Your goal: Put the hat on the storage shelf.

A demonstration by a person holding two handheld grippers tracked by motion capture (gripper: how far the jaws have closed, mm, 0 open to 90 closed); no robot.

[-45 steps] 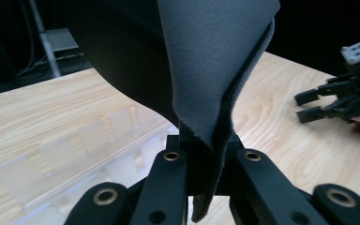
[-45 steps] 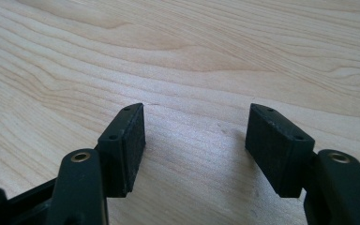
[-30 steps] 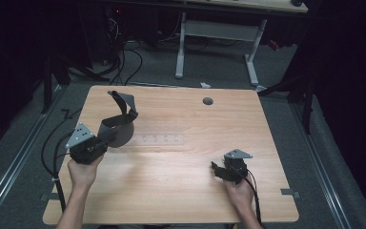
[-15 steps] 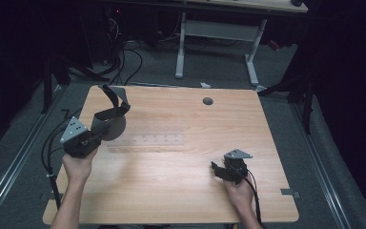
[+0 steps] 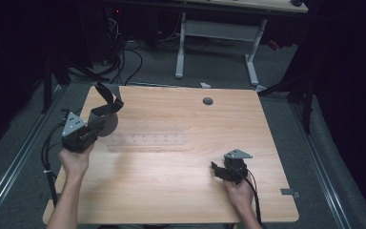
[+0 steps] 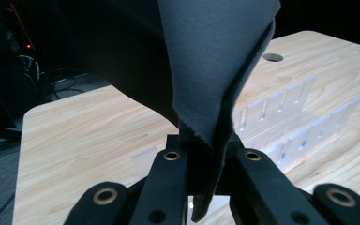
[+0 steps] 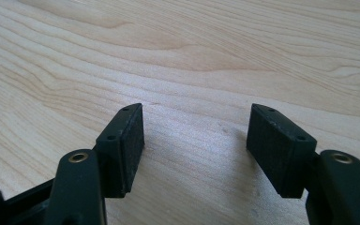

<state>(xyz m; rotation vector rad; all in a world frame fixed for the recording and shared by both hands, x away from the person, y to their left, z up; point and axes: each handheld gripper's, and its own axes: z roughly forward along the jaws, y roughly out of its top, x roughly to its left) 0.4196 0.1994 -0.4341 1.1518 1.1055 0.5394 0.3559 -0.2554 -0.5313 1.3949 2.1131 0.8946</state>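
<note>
A: Where's the work sitting right now?

B: On the left side of the light wooden table [image 5: 181, 191]. The left gripper [image 6: 205, 157] has its jaws clenched on a dark grey felt-like strap [image 6: 215, 70], pinching a folded edge of it. From the high view the strap [image 5: 106, 102] loops up and over above the gripper [image 5: 95, 130], mostly off the tabletop.

A: And the other hand?

B: The right gripper [image 7: 194, 150] rests at the near right of the table, jaws released and wide, nothing but bare wood between its pads [image 7: 129, 140]. In the high view it [image 5: 220, 171] sits well apart from the strap.

A: What's that pale thing mid-table?

B: A clear plastic slotted rack [image 5: 147, 140], lying just to the right of the left gripper. It's close in the left gripper view too [image 6: 290, 117].

A: What could go wrong?

B: I'd say the grip is thin: only a fold of limp fabric is caught, so a quick swing could let it slide out. The hanging loop also blocks much of the left gripper's own sightline, and it could drag across the light rack and shove it. With the right gripper so far away, nothing steadies either one.
</note>
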